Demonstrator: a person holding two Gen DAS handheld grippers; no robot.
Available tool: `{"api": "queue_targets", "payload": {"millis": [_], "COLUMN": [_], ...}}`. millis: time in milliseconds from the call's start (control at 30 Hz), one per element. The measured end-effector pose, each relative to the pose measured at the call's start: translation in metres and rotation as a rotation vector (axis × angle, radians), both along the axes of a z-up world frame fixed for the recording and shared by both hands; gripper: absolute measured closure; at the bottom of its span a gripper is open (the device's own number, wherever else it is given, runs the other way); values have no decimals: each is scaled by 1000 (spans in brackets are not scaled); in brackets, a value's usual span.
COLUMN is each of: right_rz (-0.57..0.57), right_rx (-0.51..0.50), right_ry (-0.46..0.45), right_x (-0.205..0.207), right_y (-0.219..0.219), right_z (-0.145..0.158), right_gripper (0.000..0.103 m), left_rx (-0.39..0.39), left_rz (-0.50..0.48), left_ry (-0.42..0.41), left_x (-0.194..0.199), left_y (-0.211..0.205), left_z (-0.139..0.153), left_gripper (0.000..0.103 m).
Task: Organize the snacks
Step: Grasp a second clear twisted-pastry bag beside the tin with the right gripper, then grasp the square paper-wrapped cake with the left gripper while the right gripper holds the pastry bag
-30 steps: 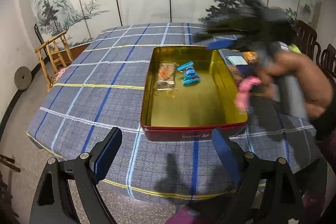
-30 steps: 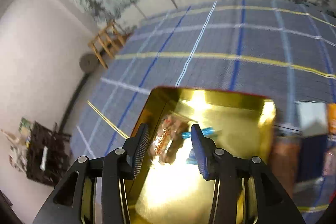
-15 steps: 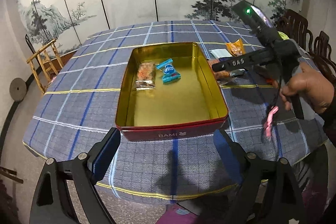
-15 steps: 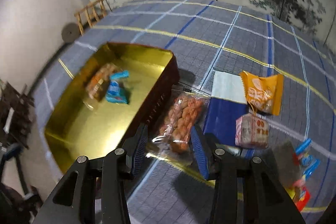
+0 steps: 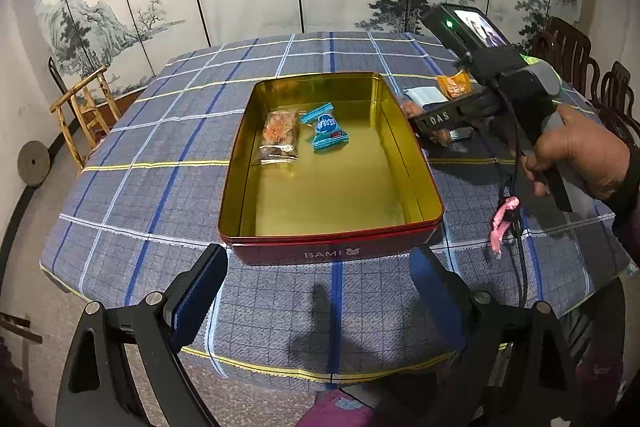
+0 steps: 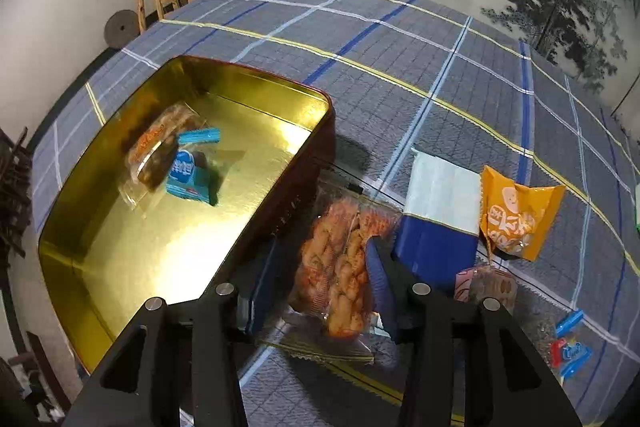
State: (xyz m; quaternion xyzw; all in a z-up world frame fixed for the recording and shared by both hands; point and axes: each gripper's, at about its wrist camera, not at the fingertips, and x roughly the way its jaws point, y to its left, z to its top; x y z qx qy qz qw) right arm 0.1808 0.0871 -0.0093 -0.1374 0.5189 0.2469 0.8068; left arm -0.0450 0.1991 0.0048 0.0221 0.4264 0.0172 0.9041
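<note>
Right tongs (image 6: 320,287) pointing down, jaws widening, straddling clear bag of fried snacks (image 6: 340,267) on tabletop (image 6: 400,39) just beside tin; pads not visibly pressing. Left tongs (image 5: 316,291) standing wide, carrying nothing, hovering at near edge of tin.

Task sitting at early stage. Gold tin (image 5: 412,147) holding two items: clear snack pack (image 5: 280,135), blue candy (image 5: 325,127). Remaining outside: orange packet (image 6: 516,215), blue-white pack (image 6: 440,215), small brown pack (image 6: 488,285), small candies (image 6: 570,347).

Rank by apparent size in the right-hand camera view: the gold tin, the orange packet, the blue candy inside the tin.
1. Gold tin, by far the largest.
2. Orange packet.
3. Blue candy, smallest, though it lies a little farther from the camera.
</note>
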Motion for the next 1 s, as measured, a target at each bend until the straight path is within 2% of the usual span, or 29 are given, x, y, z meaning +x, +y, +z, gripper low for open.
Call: {"api": "queue_targets", "payload": {"millis": [133, 167, 267, 433, 700, 867, 1000], "right_rz": [30, 56, 49, 25, -38, -140, -235], "right_rx": [-12, -39, 2, 40, -78, -61, -55], "right_ry": [43, -8, -6, 2, -52, -62, -76], "right_x": [-11, -22, -36, -62, -131, -149, -149], "right_y": [-5, -5, -16, -39, -102, -156, -200], "right_z": [-14, -15, -15, -10, -7, 0, 2], "right_gripper": [55, 56, 62, 62, 63, 63, 63], "left_rx": [-4, -3, 0, -1, -8, -81, -210], "left_rz": [-1, -3, -9, -25, -99, -169, -269], "left_ry": [0, -2, 4, 0, 16, 16, 38], "left_x": [-2, -2, -2, -4, 6, 20, 51], "left_y": [1, 0, -2, -8, -32, -49, -63], "left_z": [1, 1, 0, 1, 0, 8, 13], "left_gripper": [13, 13, 13, 13, 13, 13, 13]}}
